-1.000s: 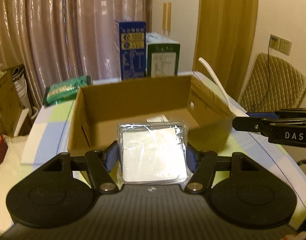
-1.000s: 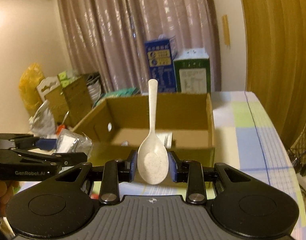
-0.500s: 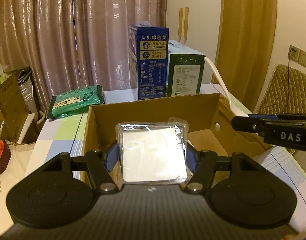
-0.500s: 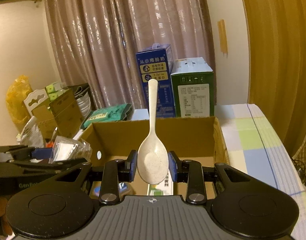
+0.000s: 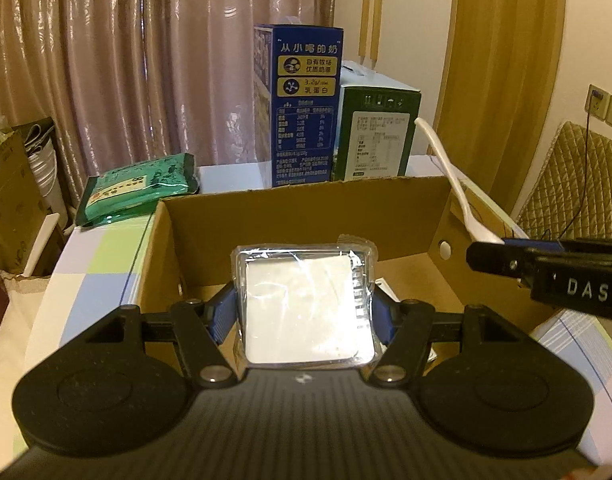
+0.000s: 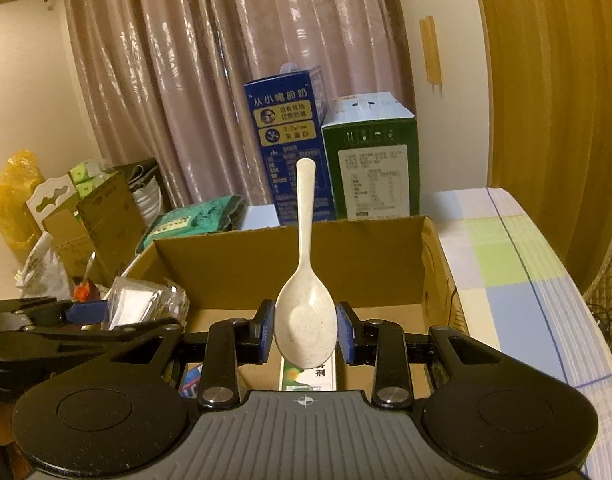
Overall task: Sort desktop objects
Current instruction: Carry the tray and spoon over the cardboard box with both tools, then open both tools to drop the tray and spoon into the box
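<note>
Poised over the part-filled cardboard box (image 5: 306, 216), the left gripper (image 5: 304, 316) clamps a wrapped square packet (image 5: 306, 304) and the right gripper (image 6: 304, 332) a speckled spoon (image 6: 306, 312), neither yet dropped in.

I see warm, dim indoor light, glare on the curtain (image 5: 146, 60), dark rounded corners and bent fisheye edges.

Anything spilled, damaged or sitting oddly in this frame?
Nothing stands out. The left hand-held gripper grips a wrapped square packet, the right hand-held gripper a speckled spoon, both above the open cardboard box.
</note>
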`<state>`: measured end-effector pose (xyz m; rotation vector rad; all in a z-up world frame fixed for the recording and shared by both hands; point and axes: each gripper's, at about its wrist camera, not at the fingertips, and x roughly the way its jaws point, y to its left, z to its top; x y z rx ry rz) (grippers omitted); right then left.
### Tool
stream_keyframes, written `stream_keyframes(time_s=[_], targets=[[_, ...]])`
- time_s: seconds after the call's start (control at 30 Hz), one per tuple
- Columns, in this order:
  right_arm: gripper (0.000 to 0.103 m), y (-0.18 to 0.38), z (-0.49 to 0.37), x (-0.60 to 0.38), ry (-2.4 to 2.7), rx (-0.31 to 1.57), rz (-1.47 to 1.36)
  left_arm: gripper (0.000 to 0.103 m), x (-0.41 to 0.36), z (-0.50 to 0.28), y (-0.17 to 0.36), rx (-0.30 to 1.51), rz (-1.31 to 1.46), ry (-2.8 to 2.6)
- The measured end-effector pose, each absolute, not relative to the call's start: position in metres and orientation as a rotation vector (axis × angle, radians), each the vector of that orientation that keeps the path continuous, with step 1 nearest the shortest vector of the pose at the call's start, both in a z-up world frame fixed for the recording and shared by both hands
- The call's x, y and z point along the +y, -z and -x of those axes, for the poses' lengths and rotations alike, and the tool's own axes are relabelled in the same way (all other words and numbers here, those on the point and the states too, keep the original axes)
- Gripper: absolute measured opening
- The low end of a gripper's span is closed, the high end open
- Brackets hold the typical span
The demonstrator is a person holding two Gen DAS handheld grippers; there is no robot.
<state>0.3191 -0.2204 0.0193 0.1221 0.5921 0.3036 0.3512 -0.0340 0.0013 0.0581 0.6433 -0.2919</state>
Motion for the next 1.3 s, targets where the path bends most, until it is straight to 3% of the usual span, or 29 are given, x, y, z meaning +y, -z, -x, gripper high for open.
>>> stream_keyframes(time_s=[0.1,0.17,0.67,0.7,0.77,0.8,1.3], targets=[[0.030,-0.018,-0.318,-0.220,-0.302,0.594,-0.119,0.064,-0.034,-0.355,0.001,0.645,-0.045,0.305],[0.030,-0.017,-0.319,-0.220,-0.301,0.597,-0.119,0.074,-0.033,-0.354,0.003,0.643,-0.045,0.300],[0.030,-0.013,-0.321,-0.218,-0.330,0.587,-0.163,0.075,-0.018,-0.349,-0.003,0.631,-0.040,0.262],[0.033,-0.012,-0.322,-0.218,-0.325,0.585,-0.162,0.075,-0.018,-0.349,-0.002,0.633,-0.040,0.263],[0.058,-0.010,-0.322,-0.221,-0.306,0.581,-0.174,0.074,-0.018,-0.348,-0.002,0.635,-0.044,0.261],[0.060,-0.011,-0.322,-0.225,-0.303,0.575,-0.191,0.075,-0.017,-0.348,-0.002,0.635,-0.045,0.261],[0.062,-0.015,-0.315,-0.240,-0.295,0.543,-0.224,0.076,-0.009,-0.335,-0.016,0.625,-0.068,0.249]])
